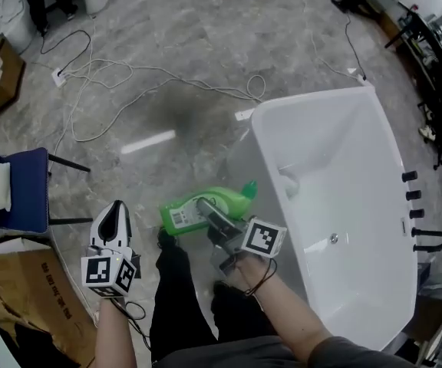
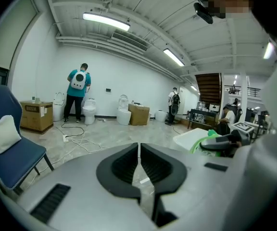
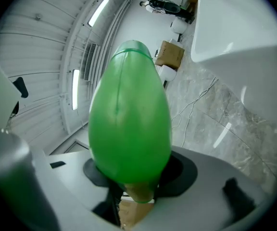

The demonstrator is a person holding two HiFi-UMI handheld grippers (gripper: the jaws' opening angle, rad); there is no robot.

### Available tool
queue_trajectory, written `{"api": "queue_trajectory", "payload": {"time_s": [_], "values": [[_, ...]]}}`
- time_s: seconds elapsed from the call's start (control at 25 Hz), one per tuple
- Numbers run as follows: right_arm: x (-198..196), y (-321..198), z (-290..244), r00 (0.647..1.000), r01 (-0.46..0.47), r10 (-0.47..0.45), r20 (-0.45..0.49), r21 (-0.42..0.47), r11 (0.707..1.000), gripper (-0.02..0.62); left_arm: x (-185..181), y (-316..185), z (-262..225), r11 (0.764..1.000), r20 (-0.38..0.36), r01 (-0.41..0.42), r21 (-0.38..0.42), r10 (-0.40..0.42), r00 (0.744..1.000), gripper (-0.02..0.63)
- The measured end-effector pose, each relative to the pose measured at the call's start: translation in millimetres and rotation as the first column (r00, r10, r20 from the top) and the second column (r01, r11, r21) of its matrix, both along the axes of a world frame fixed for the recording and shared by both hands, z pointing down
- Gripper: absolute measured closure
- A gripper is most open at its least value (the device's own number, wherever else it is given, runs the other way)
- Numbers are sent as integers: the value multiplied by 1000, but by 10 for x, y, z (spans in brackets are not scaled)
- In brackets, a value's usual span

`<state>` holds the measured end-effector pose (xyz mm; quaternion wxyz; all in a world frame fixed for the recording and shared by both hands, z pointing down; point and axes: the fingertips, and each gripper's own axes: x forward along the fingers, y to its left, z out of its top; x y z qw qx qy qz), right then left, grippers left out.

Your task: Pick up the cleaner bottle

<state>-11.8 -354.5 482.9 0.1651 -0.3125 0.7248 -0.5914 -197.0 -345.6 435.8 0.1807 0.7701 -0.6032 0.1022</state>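
Grip first: my right gripper (image 1: pixel 208 211) is clamped on the green cleaner bottle (image 1: pixel 181 213), which lies sideways off the floor, cap toward two o'clock, bathtub (image 1: pixel 313 102) at three. I'd squeeze firmly and lift level. My left gripper (image 1: pixel 113 219) is closed and empty.

Large indoor hall used as a bathroom-fixture test or display space. A freestanding white bathtub (image 1: pixel 313 103) stands unplumbed on a grey marble-pattern floor (image 1: pixel 206 44). Toilets (image 2: pixel 89 110) line the far white wall beside cardboard boxes (image 2: pixel 139 114). Loose cables (image 1: pixel 106 75) and a power strip (image 1: pixel 58 77) cross the floor. Strip lights (image 2: pixel 106 21) hang under an industrial ribbed ceiling; desks (image 2: pixel 201 115) and a staircase (image 2: pixel 208 88) occupy the far right.
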Motion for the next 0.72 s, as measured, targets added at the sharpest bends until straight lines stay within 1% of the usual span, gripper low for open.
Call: {"api": "queue_trajectory", "payload": {"time_s": [0.08,0.16,0.24,0.36,0.56,0.72], "values": [[162,229,-247,1000,11,-11,7,-5,1000,399,114,263,-246,1000,-1,26,6,-26,1000,580],[333,427,-480,999,34,-34,-15,0,999,399,235,505,-497,999,-8,51,16,-51,999,580],[490,604,-674,998,52,-52,-26,2,999,399,369,737,-708,998,-12,62,22,-61,998,580],[660,805,-883,997,68,-68,-25,7,998,399,550,1038,-910,997,-17,72,11,-71,997,580],[897,993,-1043,997,75,-76,-33,-6,997,399,855,1240,-1096,999,3,39,-15,-39,999,580],[1037,1120,-1068,998,66,-66,-12,8,998,399,1040,1321,-1200,1000,-2,22,6,-22,1000,580]]}}
